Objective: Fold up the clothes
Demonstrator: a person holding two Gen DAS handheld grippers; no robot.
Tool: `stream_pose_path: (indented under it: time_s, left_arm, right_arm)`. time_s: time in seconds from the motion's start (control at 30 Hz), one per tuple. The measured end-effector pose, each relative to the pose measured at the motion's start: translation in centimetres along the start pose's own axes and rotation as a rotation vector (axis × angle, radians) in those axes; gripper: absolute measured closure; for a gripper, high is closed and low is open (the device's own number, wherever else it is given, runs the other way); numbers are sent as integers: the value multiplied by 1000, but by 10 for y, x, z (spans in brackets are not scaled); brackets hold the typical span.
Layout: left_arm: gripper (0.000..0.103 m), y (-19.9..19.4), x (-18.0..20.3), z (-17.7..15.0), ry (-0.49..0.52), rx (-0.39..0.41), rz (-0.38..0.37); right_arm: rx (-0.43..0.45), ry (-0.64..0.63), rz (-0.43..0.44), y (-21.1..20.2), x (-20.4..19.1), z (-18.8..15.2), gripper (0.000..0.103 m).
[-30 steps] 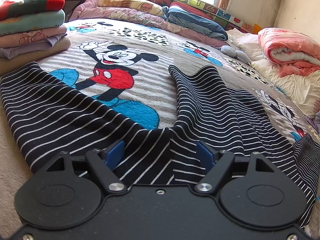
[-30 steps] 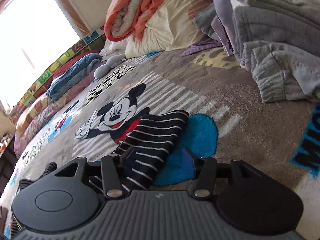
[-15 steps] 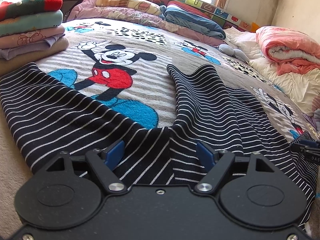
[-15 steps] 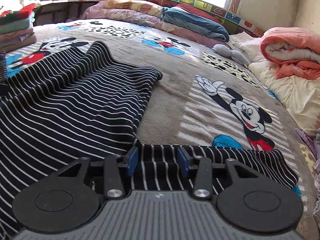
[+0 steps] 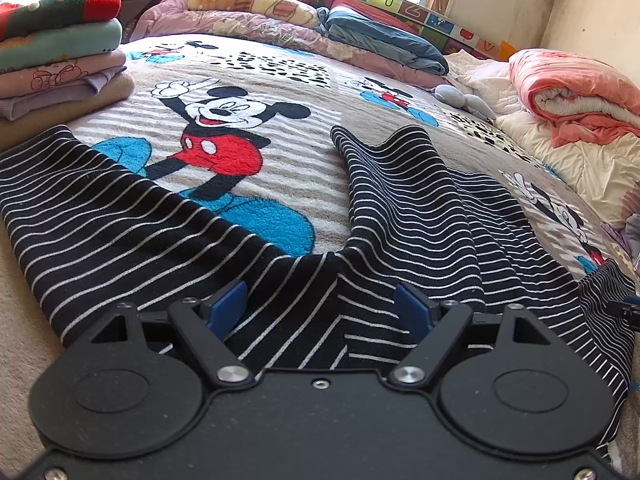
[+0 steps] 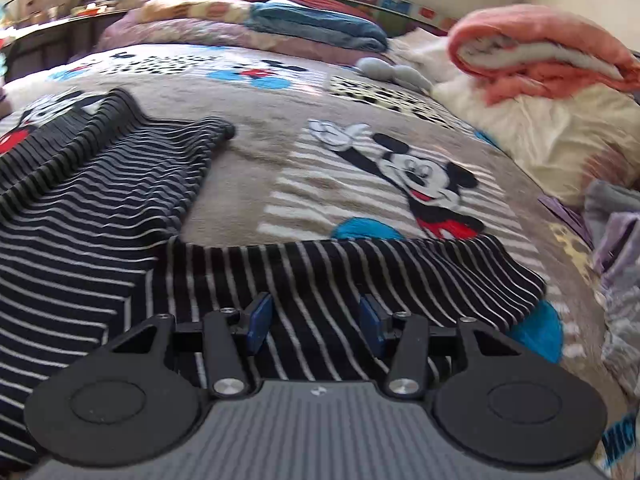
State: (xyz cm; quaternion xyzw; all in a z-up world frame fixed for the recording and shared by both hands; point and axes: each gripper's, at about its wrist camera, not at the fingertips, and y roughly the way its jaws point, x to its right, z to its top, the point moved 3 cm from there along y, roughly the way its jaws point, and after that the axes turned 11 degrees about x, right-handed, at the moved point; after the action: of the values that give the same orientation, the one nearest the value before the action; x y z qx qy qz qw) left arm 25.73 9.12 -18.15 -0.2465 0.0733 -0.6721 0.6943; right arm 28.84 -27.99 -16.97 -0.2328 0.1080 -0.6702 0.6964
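A black top with thin white stripes (image 5: 420,216) lies spread on the cartoon-mouse bedspread (image 5: 224,120). In the left wrist view one sleeve (image 5: 100,216) runs off to the left and the body runs away to the right. My left gripper (image 5: 322,306) hovers open over the armpit seam, its blue pads wide apart and nothing between them. In the right wrist view the other sleeve (image 6: 360,268) stretches to the right, with the top's body (image 6: 100,184) on the left. My right gripper (image 6: 316,320) stands open just above that sleeve.
A stack of folded clothes (image 5: 56,52) sits at the far left of the bed. A rolled pink blanket (image 5: 576,100) and white quilt (image 6: 540,132) fill the right side; pillows and a blue blanket (image 5: 384,44) line the headboard. Grey garments (image 6: 616,240) lie at the right edge.
The right gripper has swung round from the far sleeve end to the sleeve near the body, and its jaws now stand wider. The left gripper has barely moved.
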Motion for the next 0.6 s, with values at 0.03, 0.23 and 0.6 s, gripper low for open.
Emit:
stream_pose_path:
  time_s: [0.03,0.23,0.6]
  left_arm:
    - [21,0,0,0,3,0,1]
    - [21,0,4,-2,33,3,7]
    - [21,-3,7,-4,56,10,20]
  right_arm:
    - [4,8,0,-4,3,-1,55]
    - [112,-40,229,-45,-33,-8,55]
    - [145,0,125,-84,-39,-36,52]
